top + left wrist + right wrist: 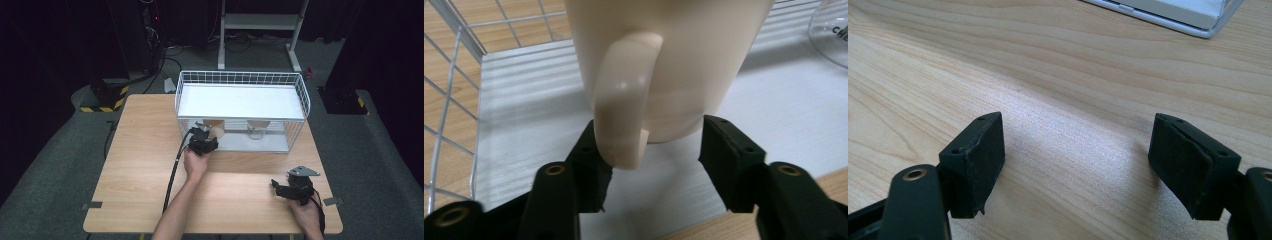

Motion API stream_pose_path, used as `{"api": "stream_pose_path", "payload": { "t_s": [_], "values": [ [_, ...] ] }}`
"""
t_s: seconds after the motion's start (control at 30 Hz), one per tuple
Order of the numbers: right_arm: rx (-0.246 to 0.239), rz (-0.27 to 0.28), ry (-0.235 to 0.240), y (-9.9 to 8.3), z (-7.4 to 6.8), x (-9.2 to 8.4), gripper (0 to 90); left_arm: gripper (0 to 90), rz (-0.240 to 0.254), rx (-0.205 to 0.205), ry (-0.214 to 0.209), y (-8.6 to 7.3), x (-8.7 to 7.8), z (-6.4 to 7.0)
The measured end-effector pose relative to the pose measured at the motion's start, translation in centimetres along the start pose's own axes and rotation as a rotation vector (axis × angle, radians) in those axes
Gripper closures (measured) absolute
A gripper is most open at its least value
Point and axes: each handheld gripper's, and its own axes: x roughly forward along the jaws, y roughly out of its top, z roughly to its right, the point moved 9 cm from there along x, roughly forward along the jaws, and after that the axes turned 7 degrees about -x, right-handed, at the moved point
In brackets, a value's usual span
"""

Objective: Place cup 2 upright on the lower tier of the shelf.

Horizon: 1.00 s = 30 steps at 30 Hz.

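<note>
A wooden counter (150, 150) carries a white wire rack (242, 107) at its far middle, a two-level frame with a white shelf on top and a white floor below. On that lower floor stand a cream mug (216, 132) to the left and a clear glass (256, 131) to its right, the two apart. The person's left forearm reaches forward from the bottom edge, hand (195, 162) wrapped round the left tool (203, 141), which points into the rack's open front at the mug. In the left gripper view the mug (664, 60) sits close ahead with its handle (624, 100) facing the camera; the jaws are spread either side of the mug's base, the left-hand jaw just beside the handle's lower end, whether touching I cannot tell. The right hand (306, 215) rests low at the near right corner, holding the right tool (292, 189) over bare wood, its jaws wide apart with nothing between them.
</note>
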Motion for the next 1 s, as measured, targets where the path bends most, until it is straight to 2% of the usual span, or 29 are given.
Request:
{"api": "stream_pose_path", "payload": {
  "t_s": [0.1, 0.23, 0.33, 0.53, 0.73, 1.0],
  "values": [
    [0.000, 0.000, 0.000, 0.0, 0.0, 0.0, 22.6, 32.6, 0.003, -0.017, -0.030, 0.0, -0.5, 0.3],
    [0.003, -0.001, 0.000, 0.0, 0.0, 0.0, 22.5, 27.2, 0.007, -0.017, -0.037, -0.3, -1.4, 0.0],
    [0.000, 0.000, 0.000, 0.0, 0.0, 0.0, 22.5, 26.0, 0.012, -0.027, -0.047, -0.5, -2.2, -0.2],
    [0.003, -0.001, 0.000, 0.0, 0.0, 0.0, 22.5, 25.5, 0.030, -0.008, -0.074, -1.1, -3.8, -0.4],
    [0.001, 0.000, 0.000, 0.0, 0.0, 0.0, 22.5, 25.4, 0.045, -0.025, -0.099, -1.9, -5.0, -0.6],
    [0.000, 0.001, -0.001, 0.0, 0.0, 0.0, 22.5, 25.6, 0.061, -0.022, -0.116, -2.7, -6.5, -0.9]
  ]
}}
